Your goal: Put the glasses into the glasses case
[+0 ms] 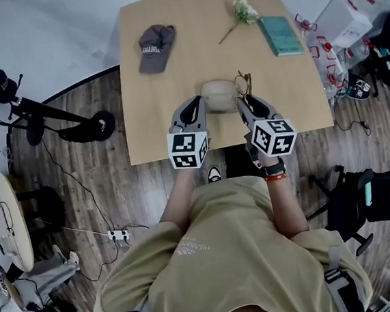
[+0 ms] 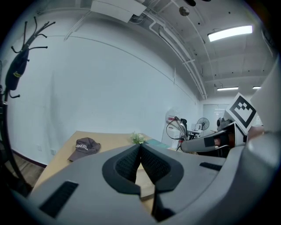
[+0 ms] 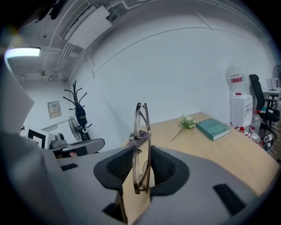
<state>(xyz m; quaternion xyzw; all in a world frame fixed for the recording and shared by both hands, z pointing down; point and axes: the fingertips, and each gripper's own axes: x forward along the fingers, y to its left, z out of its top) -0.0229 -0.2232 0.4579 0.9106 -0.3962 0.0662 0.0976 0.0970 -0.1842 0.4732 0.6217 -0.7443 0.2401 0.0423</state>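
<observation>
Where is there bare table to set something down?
Bare: the left strip from the cap to the near edge; the middle between cap and flower; the right corner nearer than the book. Crowded: around the glasses case, left tool and right tool.

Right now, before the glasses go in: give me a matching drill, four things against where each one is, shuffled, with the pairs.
Things
1. cap
2. book
3. glasses
4. glasses case

Places, as the head view shows them
A. clamped on edge in the right gripper
B. far right of the table, beside the flower
C. far left of the table
D. lying mid-table, the thing on it nearest the person

Pairs: 1-C, 2-B, 3-A, 4-D
</observation>
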